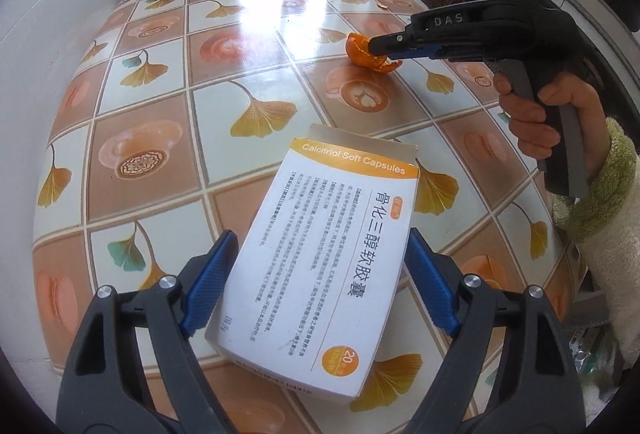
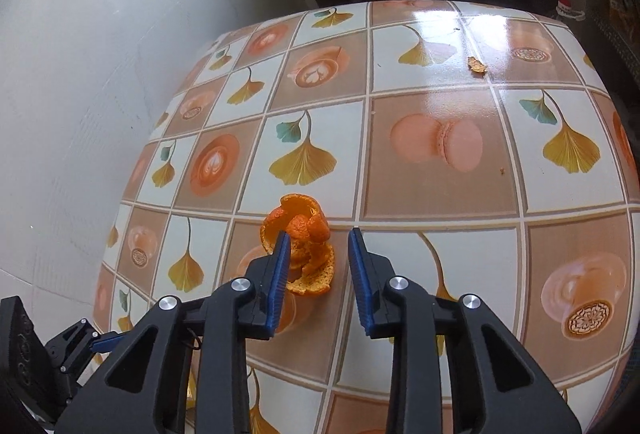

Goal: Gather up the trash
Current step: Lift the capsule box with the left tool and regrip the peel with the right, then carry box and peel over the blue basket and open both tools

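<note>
A white and orange medicine box labelled "Calcitriol Soft Capsules" sits between the blue pads of my left gripper, which is shut on its sides and holds it over the table. An orange peel lies on the tiled tablecloth. My right gripper is open around the peel, its left pad touching it. In the left wrist view the right gripper reaches the peel from the right.
A small peel scrap lies far on the table. A white tiled wall runs along the table's left side. Dark clutter and pipes stand behind the far edge. The left gripper's body shows at lower left.
</note>
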Available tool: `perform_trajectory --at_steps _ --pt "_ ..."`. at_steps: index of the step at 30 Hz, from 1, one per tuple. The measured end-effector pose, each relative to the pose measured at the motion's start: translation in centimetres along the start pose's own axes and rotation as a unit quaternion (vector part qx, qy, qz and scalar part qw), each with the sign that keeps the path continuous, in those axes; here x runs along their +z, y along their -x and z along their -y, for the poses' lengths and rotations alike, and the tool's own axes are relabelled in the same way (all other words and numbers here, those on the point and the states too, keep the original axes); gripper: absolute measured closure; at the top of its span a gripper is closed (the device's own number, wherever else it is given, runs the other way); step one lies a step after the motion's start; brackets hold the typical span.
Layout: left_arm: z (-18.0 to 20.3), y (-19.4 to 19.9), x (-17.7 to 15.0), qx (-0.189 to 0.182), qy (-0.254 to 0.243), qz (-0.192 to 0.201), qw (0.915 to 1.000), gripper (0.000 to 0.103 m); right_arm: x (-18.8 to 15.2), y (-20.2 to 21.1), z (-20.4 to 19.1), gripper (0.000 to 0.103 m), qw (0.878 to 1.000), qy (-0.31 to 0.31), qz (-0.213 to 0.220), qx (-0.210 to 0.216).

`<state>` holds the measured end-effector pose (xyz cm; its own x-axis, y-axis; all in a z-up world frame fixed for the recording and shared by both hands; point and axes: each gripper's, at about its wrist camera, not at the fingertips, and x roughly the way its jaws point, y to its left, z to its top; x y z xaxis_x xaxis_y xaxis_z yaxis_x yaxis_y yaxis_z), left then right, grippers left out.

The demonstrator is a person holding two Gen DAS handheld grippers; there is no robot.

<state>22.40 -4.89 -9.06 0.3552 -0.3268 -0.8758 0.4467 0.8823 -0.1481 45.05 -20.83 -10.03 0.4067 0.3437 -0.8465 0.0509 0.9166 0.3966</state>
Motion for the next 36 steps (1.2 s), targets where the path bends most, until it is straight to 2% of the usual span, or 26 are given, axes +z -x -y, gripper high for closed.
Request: perform_trajectory --at_steps 2,7,17,28,36 --pt "-0.1 0.1 -0.1 -0.003 0.010 0.006 0.9999 0.024 -0.2 -0.4 -0.3 0.085 1.000 0.010 -0.003 -0.007" --pt "-0.2 0.5 -0.2 -0.009 0.031 0.020 0.9993 0.024 -0.4 -0.8 -0.5 0.097 1.000 0.012 -0.004 -0.011" --pt "0.0 1.3 -0.5 0.000 0.038 0.037 0.9986 0.024 -1.3 2.1 -0.9 0.099 1.000 0.007 0.024 -0.010" --pt "1.1 2.6 0.2 -0.007 0.033 0.061 0.9976 0.024 -4.8 9.5 0.7 0.099 0.996 -0.026 0.087 -0.008" --pt "5.1 4.0 1.2 -0.017 0.007 0.075 0.9970 0.024 -8.9 17.7 3.5 0.099 0.987 -0.051 0.150 -0.021"
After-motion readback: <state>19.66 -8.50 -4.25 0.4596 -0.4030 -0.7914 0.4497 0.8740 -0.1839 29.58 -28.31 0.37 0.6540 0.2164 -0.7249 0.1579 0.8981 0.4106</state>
